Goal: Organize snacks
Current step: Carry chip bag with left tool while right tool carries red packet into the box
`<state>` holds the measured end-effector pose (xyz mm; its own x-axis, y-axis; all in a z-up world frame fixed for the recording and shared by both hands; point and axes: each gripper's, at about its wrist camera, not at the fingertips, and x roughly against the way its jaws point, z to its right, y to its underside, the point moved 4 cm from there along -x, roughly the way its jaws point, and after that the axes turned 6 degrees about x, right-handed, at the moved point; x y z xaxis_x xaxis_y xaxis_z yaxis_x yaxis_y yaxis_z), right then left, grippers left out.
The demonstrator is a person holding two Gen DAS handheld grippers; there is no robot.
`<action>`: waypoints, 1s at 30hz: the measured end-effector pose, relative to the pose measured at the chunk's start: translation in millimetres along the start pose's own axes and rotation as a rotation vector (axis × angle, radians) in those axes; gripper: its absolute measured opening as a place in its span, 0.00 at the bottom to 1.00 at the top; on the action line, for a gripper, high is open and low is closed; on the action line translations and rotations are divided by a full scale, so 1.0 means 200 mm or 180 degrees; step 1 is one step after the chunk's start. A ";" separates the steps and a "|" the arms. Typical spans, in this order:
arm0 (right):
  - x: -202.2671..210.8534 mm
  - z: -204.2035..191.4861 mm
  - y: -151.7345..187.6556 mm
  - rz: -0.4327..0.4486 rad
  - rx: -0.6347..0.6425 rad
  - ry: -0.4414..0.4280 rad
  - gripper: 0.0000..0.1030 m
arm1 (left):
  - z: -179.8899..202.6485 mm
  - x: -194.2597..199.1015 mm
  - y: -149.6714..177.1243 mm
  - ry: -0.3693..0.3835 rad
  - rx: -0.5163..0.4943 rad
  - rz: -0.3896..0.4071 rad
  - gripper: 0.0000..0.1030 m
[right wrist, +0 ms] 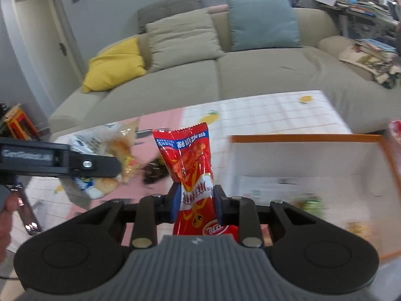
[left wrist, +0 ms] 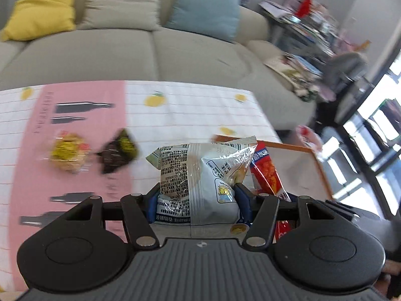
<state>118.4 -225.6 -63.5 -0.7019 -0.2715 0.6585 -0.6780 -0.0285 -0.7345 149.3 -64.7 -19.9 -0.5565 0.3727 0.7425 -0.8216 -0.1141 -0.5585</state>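
Two tilted-down tools: left hand-held gripper clamps a pale packet, right hand-held gripper a red packet.

Both the left gripper and the right gripper have matte black linkage arms with silver rivets, blue finger pads, round side housings and ribbed grey bases.

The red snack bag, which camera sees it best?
The right wrist view. There the red snack bag stands in the middle, pinched between the right gripper pads, its whole front showing. In the left wrist view only a slice of it peeks out behind the pale bag held by the left gripper.
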 end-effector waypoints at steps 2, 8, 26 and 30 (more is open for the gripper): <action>0.06 0.12 0.00 -0.0050 -0.0019 0.0089 0.25 | 0.10 -0.04 0.00 0.0093 -0.0079 -0.0059 0.66; 0.17 0.41 0.01 -0.0249 -0.0009 0.0322 0.25 | 0.31 -0.27 -0.01 0.0179 -0.0223 -0.0349 0.66; -0.29 0.96 0.02 -0.1304 0.0286 0.0650 0.25 | 0.61 -0.96 0.01 -0.0181 -0.0541 -0.1066 0.66; -0.40 1.01 0.00 -0.1422 0.0409 0.0632 0.25 | 0.61 -1.06 0.02 -0.0300 -0.0620 -0.1154 0.66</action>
<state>218.9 -398.8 -149.9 -0.3858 -0.0178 0.9224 -0.8981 -0.2215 -0.3799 249.3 -256.0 -133.7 -0.2519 0.2699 0.9294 -0.9326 0.1887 -0.3075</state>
